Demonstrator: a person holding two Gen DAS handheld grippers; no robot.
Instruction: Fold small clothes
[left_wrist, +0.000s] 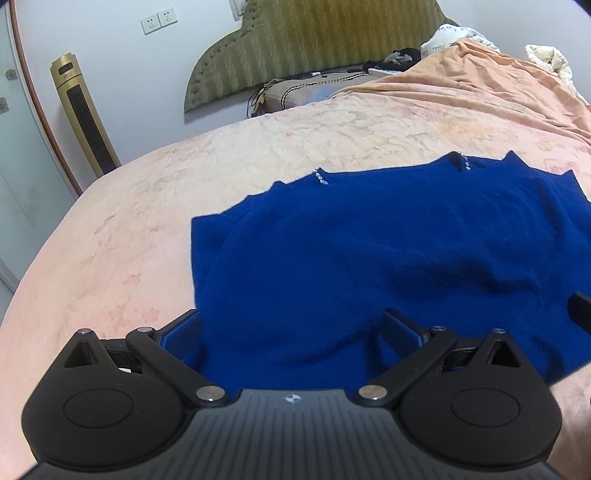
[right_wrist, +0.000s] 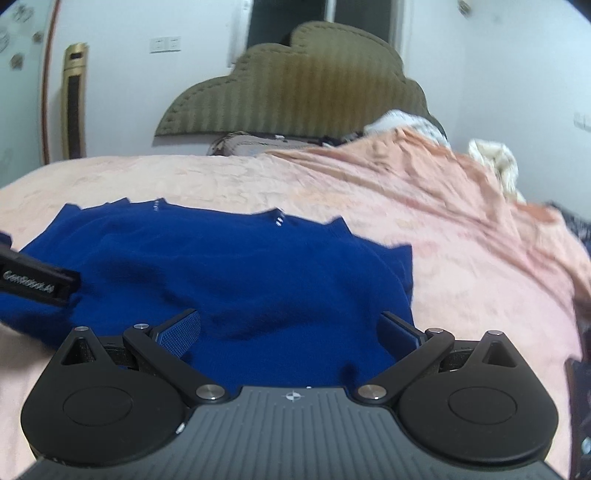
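Note:
A royal-blue knit garment (left_wrist: 369, 251) lies spread on the peach bedspread (left_wrist: 147, 206), with small silver beads at its far edge. My left gripper (left_wrist: 291, 325) is open over its near left part, fingers wide apart with cloth between them. The garment also shows in the right wrist view (right_wrist: 240, 273). My right gripper (right_wrist: 291, 326) is open over its near right part, fingers wide apart above the cloth. The left gripper's finger (right_wrist: 37, 286) shows at the left edge of the right wrist view, resting on the garment.
A green padded headboard (left_wrist: 295, 48) and pillows (left_wrist: 295, 94) stand at the far end. Rumpled peach cover (right_wrist: 461, 192) and white bedding (right_wrist: 495, 158) pile at the far right. A gold tower fan (left_wrist: 85, 114) stands by the left wall.

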